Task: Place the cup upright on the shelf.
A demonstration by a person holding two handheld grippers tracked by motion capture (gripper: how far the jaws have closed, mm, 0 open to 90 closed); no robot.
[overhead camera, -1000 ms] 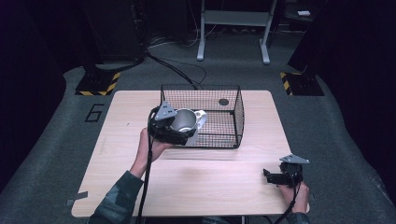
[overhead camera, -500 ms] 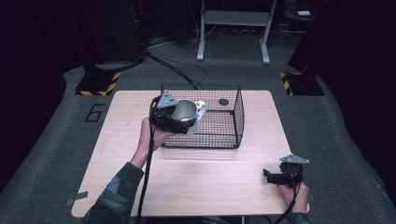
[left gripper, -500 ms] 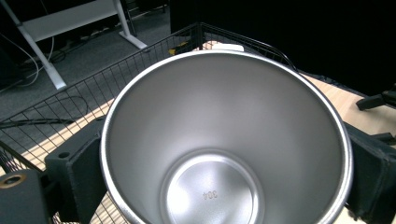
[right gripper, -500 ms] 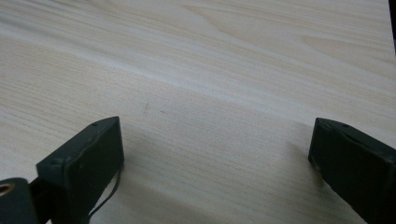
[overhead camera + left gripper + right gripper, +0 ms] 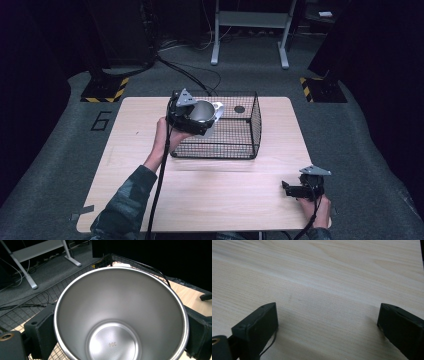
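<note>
Steel cup: shiny round steel cup (image 5: 120, 315) pinched by left gripper (image 5: 192, 117), over black wire basket (image 5: 235, 135) for dropping in.
Right gripper (image 5: 300, 190): spread, idle, near basket.

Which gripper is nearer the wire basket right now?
Left. The left gripper, shut on the steel cup, is at the wire basket's left wall. The right gripper sits open near the table's front right corner.

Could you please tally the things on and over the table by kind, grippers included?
Steel cup: 1, clamped in the left gripper over the basket
Black wire basket: 1
Small dark round thing inside the basket: 1
Grippers: 2, the right gripper open above the table
Total: 5
</note>
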